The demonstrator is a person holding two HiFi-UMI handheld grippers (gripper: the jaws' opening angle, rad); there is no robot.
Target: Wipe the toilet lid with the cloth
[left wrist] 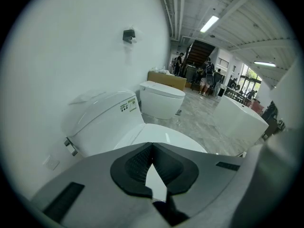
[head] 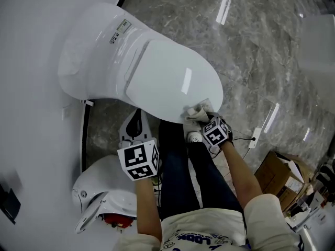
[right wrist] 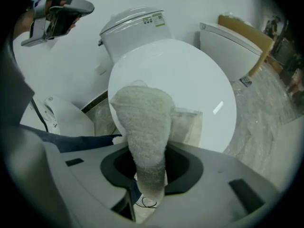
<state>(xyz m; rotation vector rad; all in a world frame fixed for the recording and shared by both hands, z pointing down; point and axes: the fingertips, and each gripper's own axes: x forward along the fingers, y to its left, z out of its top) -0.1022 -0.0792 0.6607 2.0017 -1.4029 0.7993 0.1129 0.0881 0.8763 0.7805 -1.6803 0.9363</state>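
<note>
Left gripper (left wrist: 152,150), one of two, hangs near the person's legs, off the near left side of the toilet. Its jaws are pressed together at the tips with nothing between them. On the floor at the near left lies a white fixture (head: 99,190).

Two toilets show. One is the toilet at hand, its single toilet lid (head: 167,80) shut and glossy. A second toilet (left wrist: 161,99) stands farther along the same wall, with a tan box behind it.

One cloth (right wrist: 140,122), off-white and nubbly, rests on the near right edge of the lid, with a flatter fold spread on the lid beside the bunched part. The right gripper (right wrist: 145,172) pinches the cloth's tail between its jaws, touching the lid's rim through it.

To the right, well apart from the toilet, a white power strip (head: 255,137) with its cable lies on the grey marble floor (head: 251,46). Cardboard boxes (head: 277,174) stand at the near right.
</note>
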